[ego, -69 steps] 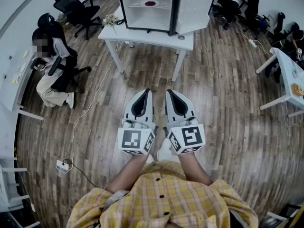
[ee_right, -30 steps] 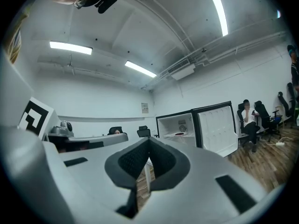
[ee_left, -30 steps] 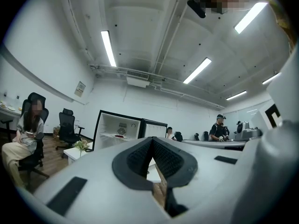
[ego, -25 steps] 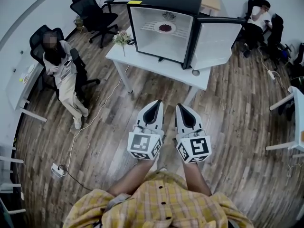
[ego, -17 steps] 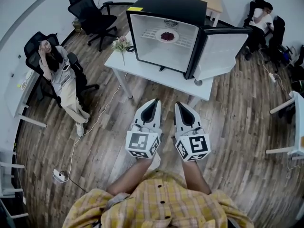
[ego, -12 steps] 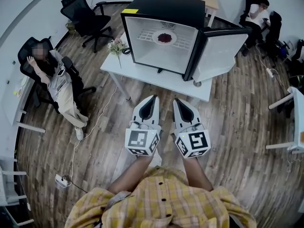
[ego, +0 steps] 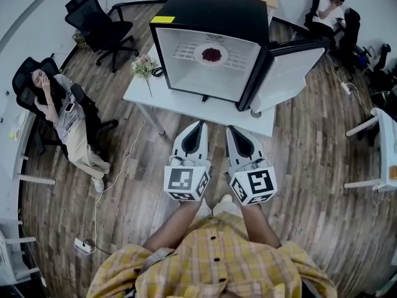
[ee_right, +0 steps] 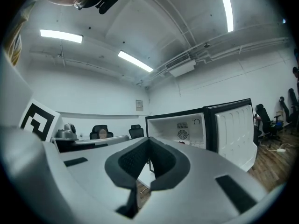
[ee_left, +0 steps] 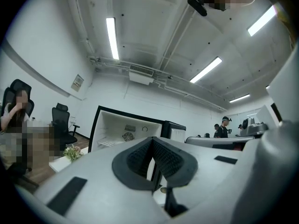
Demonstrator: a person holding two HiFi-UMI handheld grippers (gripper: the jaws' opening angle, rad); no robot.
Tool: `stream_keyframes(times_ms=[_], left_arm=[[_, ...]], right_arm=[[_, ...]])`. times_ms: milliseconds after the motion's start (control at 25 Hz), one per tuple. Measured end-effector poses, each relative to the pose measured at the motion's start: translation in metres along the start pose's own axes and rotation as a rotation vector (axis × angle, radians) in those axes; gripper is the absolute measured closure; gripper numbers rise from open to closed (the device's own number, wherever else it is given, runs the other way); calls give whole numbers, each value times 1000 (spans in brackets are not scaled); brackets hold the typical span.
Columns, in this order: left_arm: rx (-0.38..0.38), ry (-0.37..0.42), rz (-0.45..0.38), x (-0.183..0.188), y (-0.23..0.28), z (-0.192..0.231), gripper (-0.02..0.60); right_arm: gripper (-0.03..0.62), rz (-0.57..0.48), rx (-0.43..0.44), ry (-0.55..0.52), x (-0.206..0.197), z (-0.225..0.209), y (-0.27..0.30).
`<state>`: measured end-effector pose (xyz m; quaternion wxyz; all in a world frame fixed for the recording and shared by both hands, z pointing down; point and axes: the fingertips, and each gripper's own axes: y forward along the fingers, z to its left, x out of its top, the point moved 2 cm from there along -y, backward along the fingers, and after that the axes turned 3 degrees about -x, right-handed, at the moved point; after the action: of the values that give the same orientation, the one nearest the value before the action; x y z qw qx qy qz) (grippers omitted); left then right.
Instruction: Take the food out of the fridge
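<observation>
A black mini fridge point(ego: 211, 11) stands on a white table point(ego: 186, 104), with its door point(ego: 285, 67) swung open to the right. On its wire shelf lies a white plate of dark red food point(ego: 211, 54). My left gripper point(ego: 197, 126) and right gripper point(ego: 231, 131) are side by side in front of the table's near edge, short of the fridge. Both are shut with nothing between the jaws. In the left gripper view the shut left gripper point(ee_left: 152, 140) points at the open fridge point(ee_left: 124, 129). The right gripper view has the shut right gripper point(ee_right: 148, 139) below the fridge point(ee_right: 187, 125).
A small bunch of flowers point(ego: 142, 66) stands at the table's left end. A person sits in a chair point(ego: 62, 117) to the left, and an office chair point(ego: 93, 17) stands behind. Another person point(ego: 325, 8) sits at the far right. A power strip point(ego: 84, 246) and its cable lie on the wooden floor.
The fridge and table have come nearer in the head view. Both grippers stay shut and side by side, now close to the table's front edge.
</observation>
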<state>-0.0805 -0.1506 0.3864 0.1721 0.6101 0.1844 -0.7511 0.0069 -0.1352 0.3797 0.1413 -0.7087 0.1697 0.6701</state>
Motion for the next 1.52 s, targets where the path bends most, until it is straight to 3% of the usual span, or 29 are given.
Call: stream_keyframes(times_ms=[440,1200,1360,1520], left_arm=[[-3,-17,30,-22,64,16,574],[71,15,70,-30,171,64,574],[71,-29,84,-40,190,78,574],[73,-142,97,-58,209,98,572]], right_arm=[[588,15,5,10,-15,-42,45],[588,41,74,17,-17,-104,134],[588,48,103,17,-22,-105,153],[588,57,128,7,-28,-104,169]])
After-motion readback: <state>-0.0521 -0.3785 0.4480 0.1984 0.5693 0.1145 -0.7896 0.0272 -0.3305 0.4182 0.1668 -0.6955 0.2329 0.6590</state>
